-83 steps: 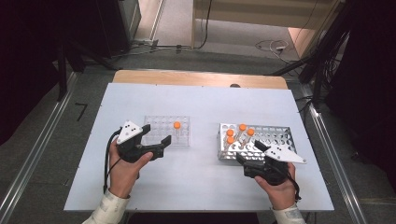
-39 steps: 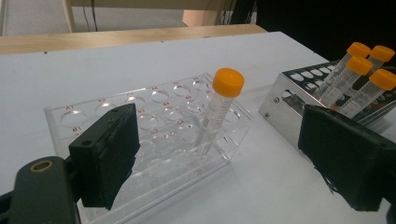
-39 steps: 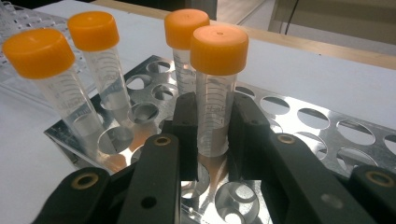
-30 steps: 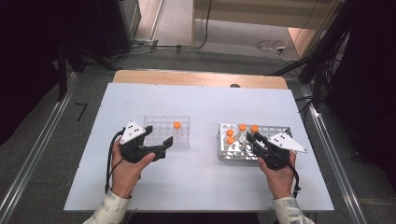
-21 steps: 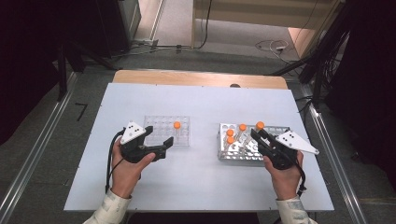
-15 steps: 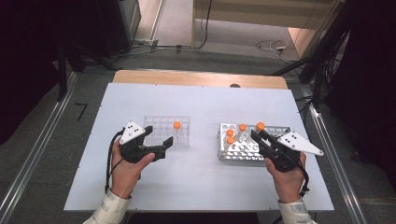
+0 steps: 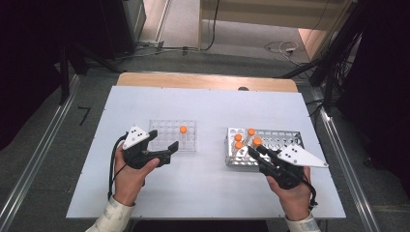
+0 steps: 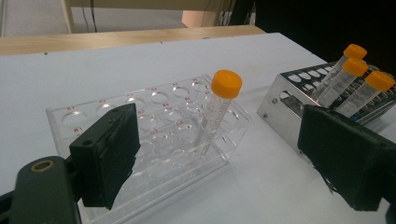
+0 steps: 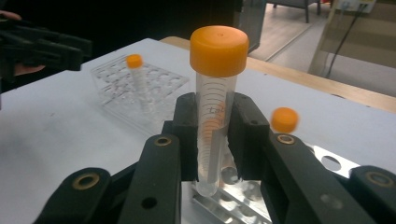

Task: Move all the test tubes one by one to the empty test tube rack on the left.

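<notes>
1. Right gripper (image 9: 212,135) is clamped on an orange-capped tube (image 9: 215,112) above the metal rack (image 7: 285,137), right side of the table.
2. Lift straight up until the tube base clears the holes.
3. Left gripper (image 7: 162,145), jaws apart, waits near the clear rack (image 7: 167,128); presumably the tube goes there.

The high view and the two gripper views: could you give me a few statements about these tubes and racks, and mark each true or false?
1. The right gripper is clamped on a clear plastic tube with an orange cap. True.
2. The clear plastic rack holds three tubes. False: it holds one orange-capped tube.
3. The left gripper grips the clear rack. False: its jaws are open, holding nothing.
4. The perforated metal rack stands to the right of the clear rack in the high view. True.
5. Both racks sit on a dark wooden floor. False: they sit on a white table.
</notes>
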Demonstrator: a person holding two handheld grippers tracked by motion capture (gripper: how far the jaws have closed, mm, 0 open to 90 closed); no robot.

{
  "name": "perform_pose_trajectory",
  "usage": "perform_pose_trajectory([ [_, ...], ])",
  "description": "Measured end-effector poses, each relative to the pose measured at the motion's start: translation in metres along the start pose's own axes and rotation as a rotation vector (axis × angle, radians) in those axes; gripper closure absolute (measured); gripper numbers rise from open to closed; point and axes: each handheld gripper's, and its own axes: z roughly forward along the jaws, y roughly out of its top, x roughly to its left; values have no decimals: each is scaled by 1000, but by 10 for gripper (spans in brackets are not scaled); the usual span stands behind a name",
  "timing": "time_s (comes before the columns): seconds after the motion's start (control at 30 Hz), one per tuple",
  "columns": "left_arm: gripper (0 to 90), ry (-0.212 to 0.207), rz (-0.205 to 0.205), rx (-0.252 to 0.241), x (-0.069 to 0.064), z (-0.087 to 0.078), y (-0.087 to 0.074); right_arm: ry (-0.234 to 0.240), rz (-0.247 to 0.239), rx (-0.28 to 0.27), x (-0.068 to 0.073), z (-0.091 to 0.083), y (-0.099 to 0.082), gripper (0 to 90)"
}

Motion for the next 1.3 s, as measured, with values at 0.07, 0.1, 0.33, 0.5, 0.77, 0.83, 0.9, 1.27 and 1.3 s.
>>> perform_pose_trajectory([
  [0.07,126,-1,-1,0,0,0,0,18,-9,7,6,4,-1,720],
  [0.1,127,-1,0,0,-1,0,0,25,-18,12,9,7,-2,720],
  [0.33,126,-4,1,2,-1,1,0,69,-50,44,23,24,-8,721],
  [0.5,126,-5,5,7,-3,2,-1,87,-61,56,30,34,-9,721],
  [0.77,127,-10,8,12,-5,3,-1,104,-54,67,38,52,-11,721],
  [0.83,126,-11,10,11,-6,3,-1,107,-58,69,40,58,-12,721],
  [0.9,127,-16,11,10,-7,3,-1,111,-60,70,43,63,-11,721],
  [1.27,128,-23,12,7,-9,3,-1,132,-77,82,58,90,-8,721],
  [1.3,128,-25,14,7,-9,2,0,134,-80,84,59,92,-8,721],
])
